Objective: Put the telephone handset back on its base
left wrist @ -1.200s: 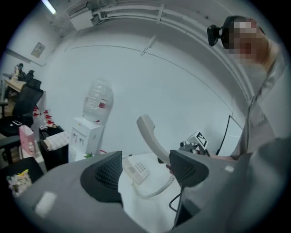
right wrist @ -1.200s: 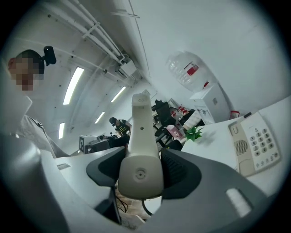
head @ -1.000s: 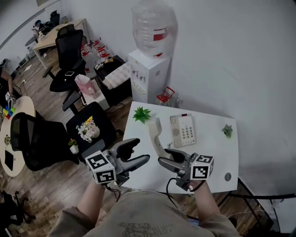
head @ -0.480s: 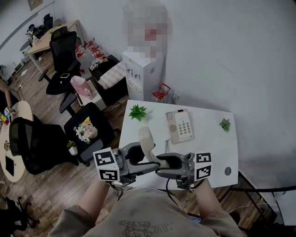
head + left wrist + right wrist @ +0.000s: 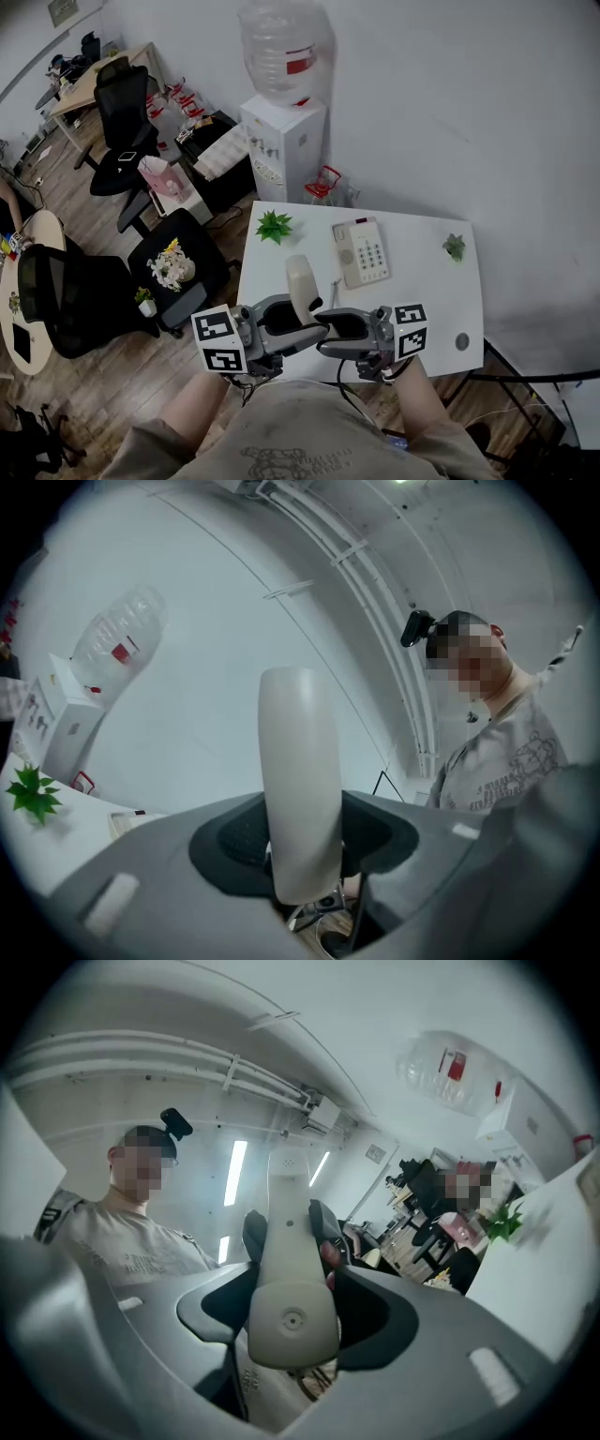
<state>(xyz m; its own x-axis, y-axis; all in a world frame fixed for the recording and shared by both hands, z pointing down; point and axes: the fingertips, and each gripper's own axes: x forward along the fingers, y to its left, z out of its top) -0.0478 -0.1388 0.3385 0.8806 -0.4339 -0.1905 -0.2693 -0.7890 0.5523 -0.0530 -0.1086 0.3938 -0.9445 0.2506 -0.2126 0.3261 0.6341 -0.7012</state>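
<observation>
Smooth cream handset [image 5: 301, 281] pinched by left tongs [image 5: 305, 844], right tongs [image 5: 292, 1309].

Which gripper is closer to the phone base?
Right. The right gripper hangs just short of the base; the left gripper is farther off to the left.

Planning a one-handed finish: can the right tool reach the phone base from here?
Probably yes: bare table lies between the right tool and the base, though it and the left tool clamp the handset.

The cream handset [image 5: 301, 279] stands upright, clamped by the left gripper [image 5: 281, 323] and the right gripper [image 5: 339, 330]. Its base [image 5: 362, 252] lies on the desk [image 5: 431, 291], keypad up.
</observation>
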